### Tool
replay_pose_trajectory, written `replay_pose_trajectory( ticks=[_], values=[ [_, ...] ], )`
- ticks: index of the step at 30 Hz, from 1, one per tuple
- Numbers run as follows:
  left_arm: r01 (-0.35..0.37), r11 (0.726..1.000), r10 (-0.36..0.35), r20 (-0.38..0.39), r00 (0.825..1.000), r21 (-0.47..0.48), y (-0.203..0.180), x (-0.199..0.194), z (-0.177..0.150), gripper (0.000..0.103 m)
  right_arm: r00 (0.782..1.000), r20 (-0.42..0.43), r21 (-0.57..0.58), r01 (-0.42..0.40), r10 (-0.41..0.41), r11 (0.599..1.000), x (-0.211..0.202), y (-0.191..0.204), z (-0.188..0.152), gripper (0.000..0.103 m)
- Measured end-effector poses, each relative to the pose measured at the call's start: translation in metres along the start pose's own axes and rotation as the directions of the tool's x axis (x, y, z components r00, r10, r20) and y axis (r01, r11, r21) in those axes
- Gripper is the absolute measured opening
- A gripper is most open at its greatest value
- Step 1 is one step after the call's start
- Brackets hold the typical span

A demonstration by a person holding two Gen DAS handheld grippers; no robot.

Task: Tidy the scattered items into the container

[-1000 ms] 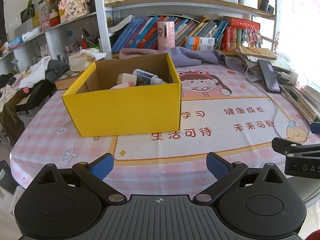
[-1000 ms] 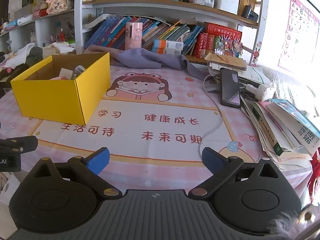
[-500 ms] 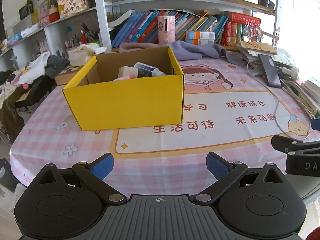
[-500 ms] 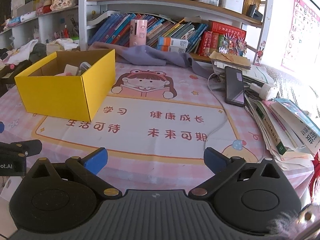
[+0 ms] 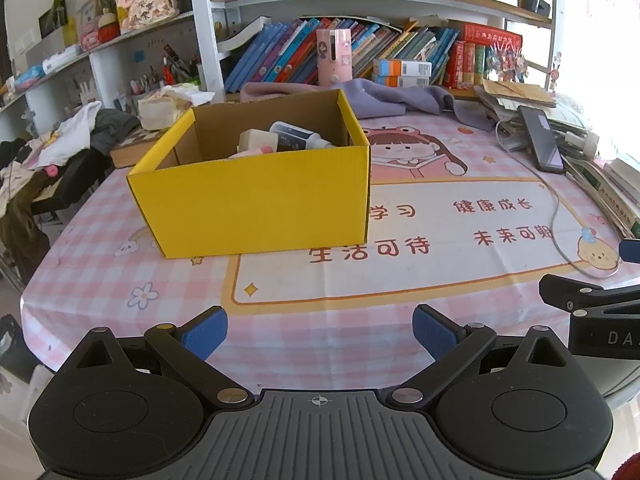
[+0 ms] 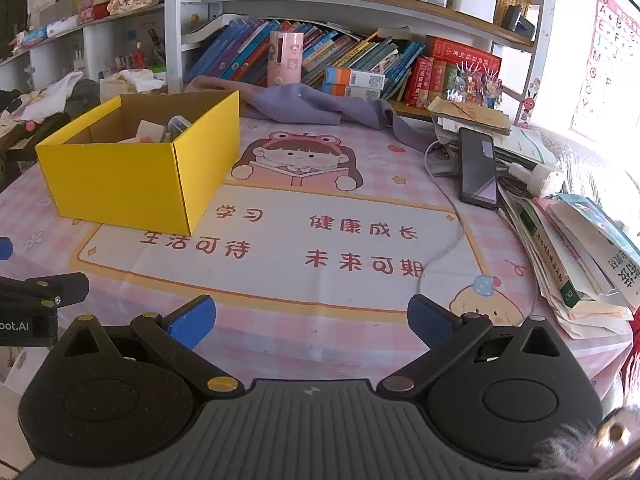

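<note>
Two grippers, both empty, fingers spread wide, hovering at near table edge. Left gripper (image 5: 320,330) faces the yellow box (image 5: 256,200); right gripper (image 6: 311,318) sits to its right, pointing over the printed mat (image 6: 280,240). Box stands upright on left part of the pink check tablecloth (image 5: 100,280), open top. Inside: a dark bottle w/ white cap (image 5: 298,136), a cream block (image 5: 256,140), sth pink at the front wall, partly hidden.

Mat area in front looks free of loose small items, so judged: task near done or done. Remaining stuff, phone (image 6: 478,166), white cable (image 6: 448,240), book pile (image 6: 580,248) on right, purple cloth (image 6: 320,106) at back, prob. not task items, can't be sure.

If another pick is due: scan right side first w/ right gripper, keep fingers wide on approach, come in low and square, avoid snagging cable. Drop from above box centre, don't knock the near wall; cardboard's light, will slide.
</note>
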State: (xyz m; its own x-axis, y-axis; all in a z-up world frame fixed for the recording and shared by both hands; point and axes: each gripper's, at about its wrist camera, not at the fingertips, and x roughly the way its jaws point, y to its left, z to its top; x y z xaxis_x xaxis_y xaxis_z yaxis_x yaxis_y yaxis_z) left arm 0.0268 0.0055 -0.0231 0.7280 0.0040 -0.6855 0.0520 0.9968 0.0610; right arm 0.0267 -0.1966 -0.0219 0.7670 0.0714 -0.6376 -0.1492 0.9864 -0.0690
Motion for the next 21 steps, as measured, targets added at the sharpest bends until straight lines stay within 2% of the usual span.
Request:
replay_pose_trajectory(
  ticks=[21],
  values=[
    [0.016,1.0,-0.017,-0.037,0.999,-0.015,0.005,0.0041,-0.0015,0.1,1.0,-0.012,-0.007,-0.007,0.006,1.0,0.002,0.0044,-0.0008,0.103]
  ],
)
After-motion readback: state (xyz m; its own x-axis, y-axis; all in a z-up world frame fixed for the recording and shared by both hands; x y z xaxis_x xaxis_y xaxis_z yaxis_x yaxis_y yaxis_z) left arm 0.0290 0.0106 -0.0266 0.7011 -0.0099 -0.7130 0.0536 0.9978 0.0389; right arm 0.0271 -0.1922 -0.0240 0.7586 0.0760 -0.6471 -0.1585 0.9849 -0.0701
